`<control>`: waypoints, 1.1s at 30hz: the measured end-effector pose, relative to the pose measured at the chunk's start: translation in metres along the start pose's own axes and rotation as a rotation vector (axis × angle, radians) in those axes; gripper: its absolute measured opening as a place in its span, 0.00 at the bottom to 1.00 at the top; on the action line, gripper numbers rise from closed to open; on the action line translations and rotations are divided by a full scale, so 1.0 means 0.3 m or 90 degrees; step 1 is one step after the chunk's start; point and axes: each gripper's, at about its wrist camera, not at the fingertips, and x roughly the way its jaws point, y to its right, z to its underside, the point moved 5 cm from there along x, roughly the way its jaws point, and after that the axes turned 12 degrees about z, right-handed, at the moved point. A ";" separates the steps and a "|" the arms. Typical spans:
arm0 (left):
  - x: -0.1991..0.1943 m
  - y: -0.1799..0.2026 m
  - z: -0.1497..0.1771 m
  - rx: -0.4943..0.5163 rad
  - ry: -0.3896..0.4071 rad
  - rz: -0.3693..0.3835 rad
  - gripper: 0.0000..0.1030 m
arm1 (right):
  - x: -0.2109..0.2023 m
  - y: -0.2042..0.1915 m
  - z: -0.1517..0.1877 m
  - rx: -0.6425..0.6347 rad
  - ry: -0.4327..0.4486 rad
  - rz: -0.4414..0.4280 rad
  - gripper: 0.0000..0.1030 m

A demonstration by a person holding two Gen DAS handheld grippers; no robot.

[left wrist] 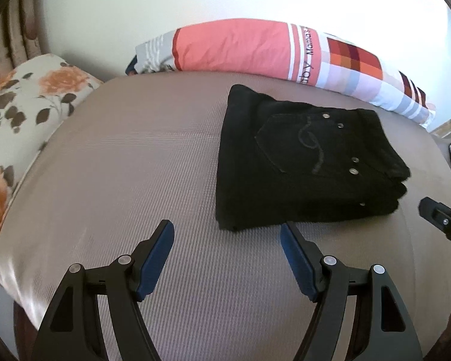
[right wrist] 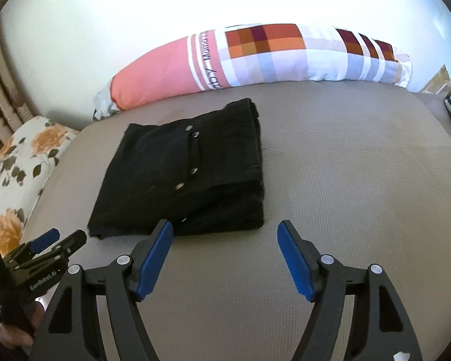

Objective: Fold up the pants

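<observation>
The black pants (left wrist: 303,162) are seen folded into a compact rectangular stack, laid flat on the grey-brown bed (left wrist: 135,165), with the back pocket and its metal rivets turned up. In the left wrist view the stack is found at about 1 o'clock from the left gripper (left wrist: 227,234), whose blue-padded jaws are spread apart with nothing between them, held above bare bedding just short of the stack's near edge. In the right wrist view the pants (right wrist: 183,174) are placed at about 11 o'clock from the right gripper (right wrist: 225,234), likewise released and empty. A long patterned pillow (left wrist: 255,48) is lined along the far edge at 12 o'clock, a floral pillow (left wrist: 27,105) at 9 o'clock
</observation>
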 end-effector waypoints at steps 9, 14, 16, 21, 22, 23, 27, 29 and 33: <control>-0.081 0.046 0.062 0.028 0.018 -0.014 0.71 | -0.073 -0.052 0.051 -0.024 0.028 0.014 0.73; -0.088 0.055 0.089 0.037 0.018 -0.025 0.71 | -0.081 -0.073 0.073 -0.047 0.049 0.025 0.73; -0.088 0.057 0.093 0.035 0.020 -0.025 0.71 | -0.079 -0.077 0.081 -0.050 0.049 0.023 0.73; -0.089 0.061 0.105 0.037 0.020 -0.030 0.71 | -0.067 -0.078 0.100 -0.048 0.038 0.016 0.74; -0.091 0.061 0.107 0.038 0.021 -0.032 0.71 | -0.064 -0.078 0.103 -0.048 0.036 0.018 0.74; -0.091 0.060 0.107 0.038 0.020 -0.032 0.71 | -0.060 -0.078 0.105 -0.048 0.034 0.020 0.74; -0.091 0.060 0.113 0.042 0.018 -0.038 0.71 | -0.049 -0.082 0.113 -0.057 0.029 0.028 0.74; -0.089 0.058 0.116 0.043 0.016 -0.039 0.71 | -0.048 -0.082 0.115 -0.059 0.030 0.029 0.74; -0.084 0.057 0.122 0.039 0.011 -0.039 0.71 | -0.045 -0.082 0.117 -0.064 0.030 0.035 0.75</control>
